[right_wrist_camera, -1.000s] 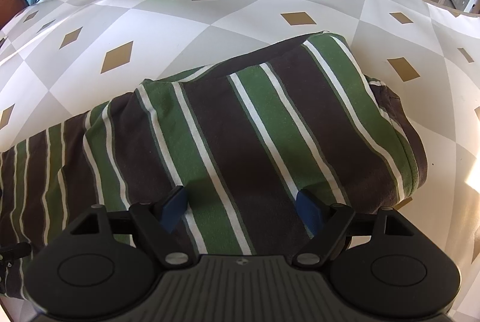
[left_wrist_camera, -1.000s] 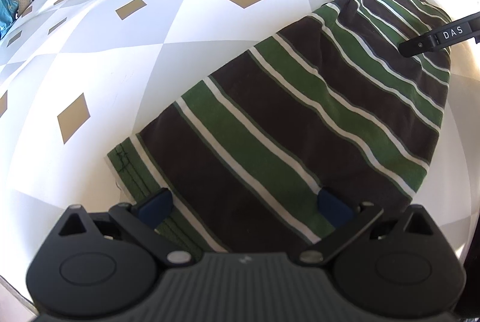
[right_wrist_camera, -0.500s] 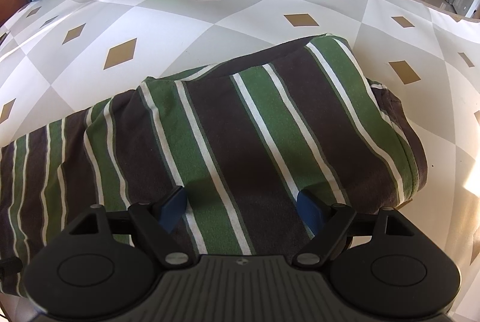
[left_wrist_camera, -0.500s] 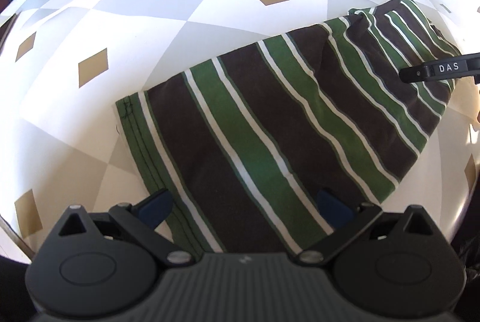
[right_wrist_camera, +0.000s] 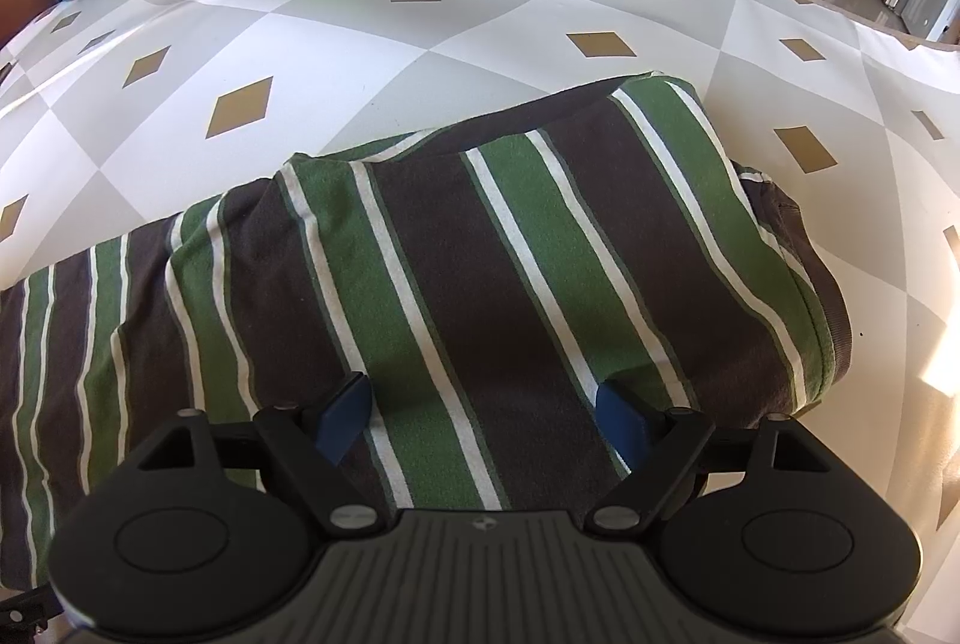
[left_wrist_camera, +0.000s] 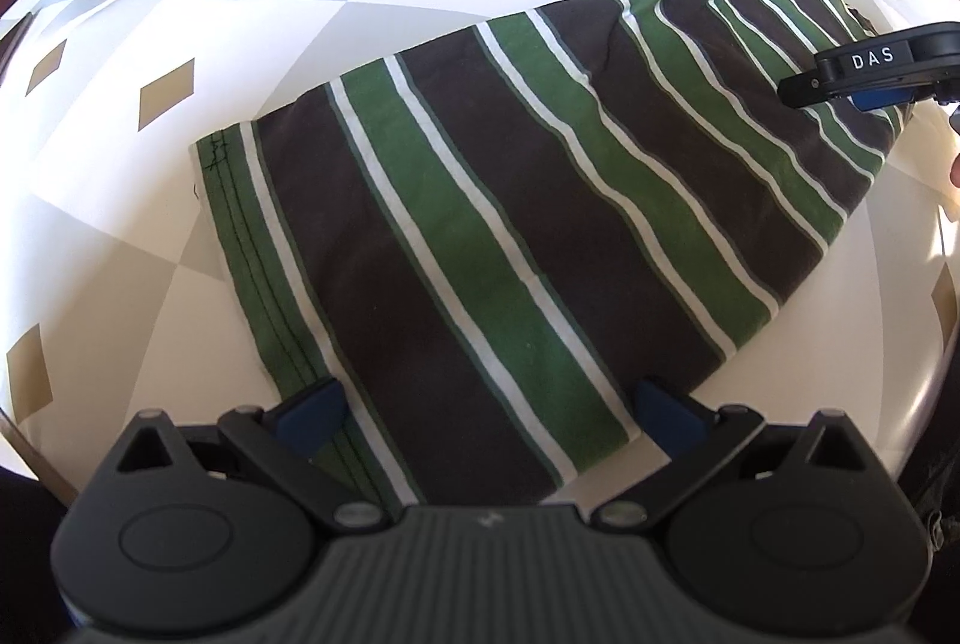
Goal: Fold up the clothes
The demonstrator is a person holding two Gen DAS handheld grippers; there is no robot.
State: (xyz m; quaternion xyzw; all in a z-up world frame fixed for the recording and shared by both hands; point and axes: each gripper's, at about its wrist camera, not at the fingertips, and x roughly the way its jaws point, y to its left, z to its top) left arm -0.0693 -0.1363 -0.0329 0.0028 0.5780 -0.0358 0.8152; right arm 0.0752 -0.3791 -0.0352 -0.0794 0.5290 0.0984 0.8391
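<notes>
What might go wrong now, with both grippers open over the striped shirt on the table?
1. The striped shirt lies close to the table's near edge; a pull that way may drag it off.
2. Its end near the right gripper is bunched in several layers, so that gripper may pinch too many or too few.
3. The left gripper straddles the shirt's near edge, not the hem corner, so the next fold may come out skewed.
</notes>
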